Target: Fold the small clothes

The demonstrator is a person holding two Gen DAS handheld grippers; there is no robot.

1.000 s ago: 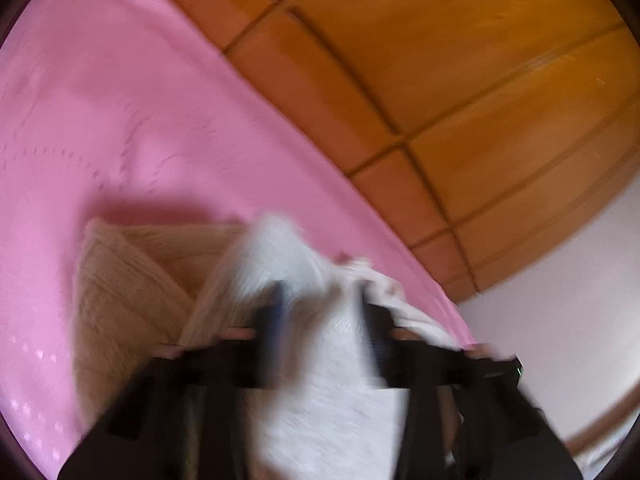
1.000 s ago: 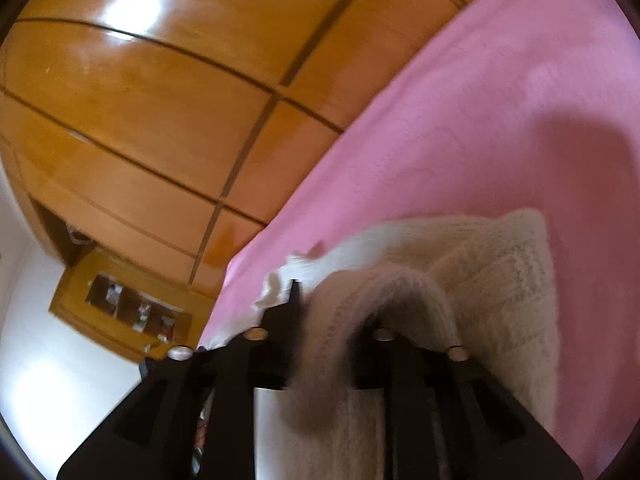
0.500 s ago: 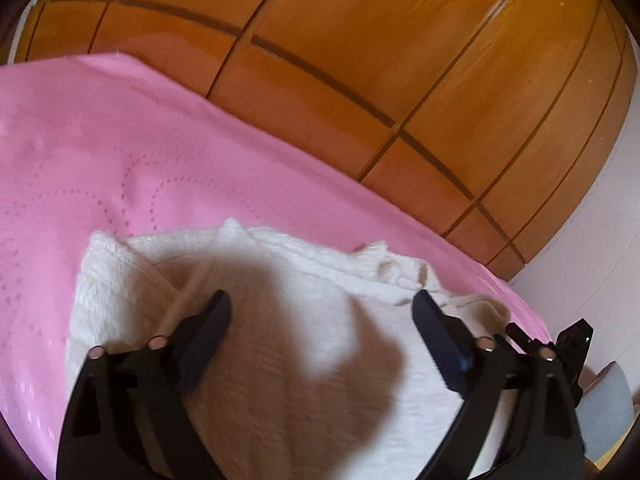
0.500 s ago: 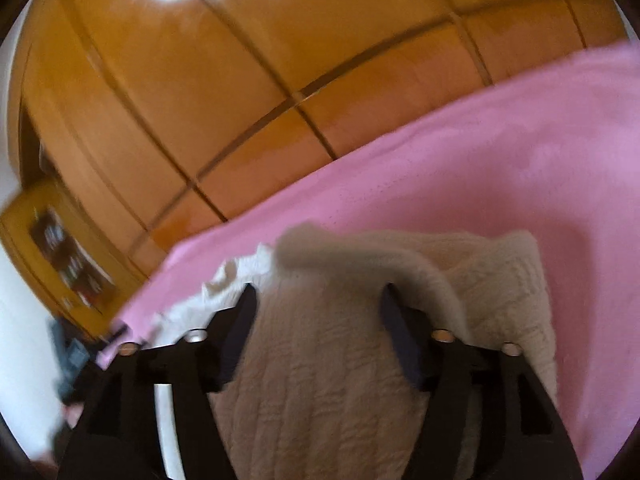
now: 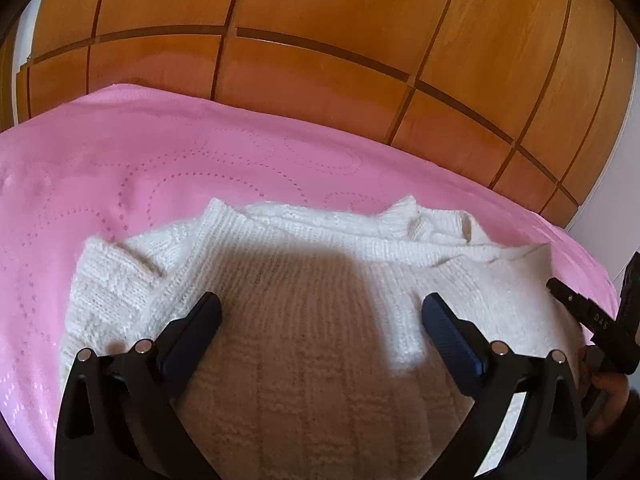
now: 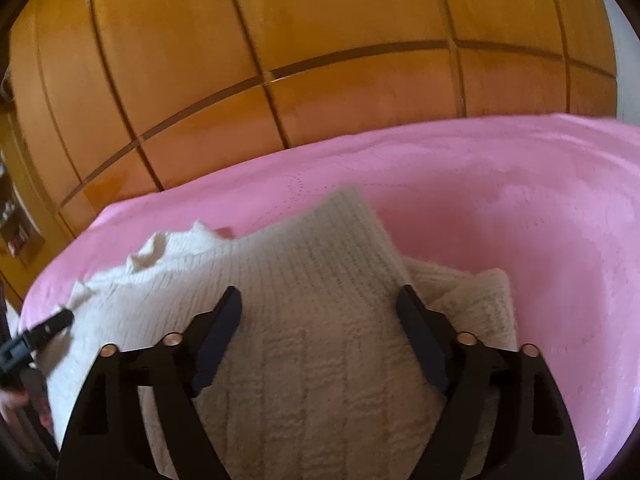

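Hiding the sweater's (image 5: 320, 264) near edge: wide-open left tongs (image 5: 320, 316).

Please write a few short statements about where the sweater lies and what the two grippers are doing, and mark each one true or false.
1. The white knitted sweater lies on a pink bedspread. True.
2. The left gripper pinches a fold of the sweater. False: its jaws stand wide open, having just been opening, and the knit lies beneath them ungripped.
3. The right gripper is open above the sweater. True.
4. A blue curtain hangs behind the bed. False: panelled wooden doors stand there.
5. The sweater hangs in the air. False: it rests on the bedspread.
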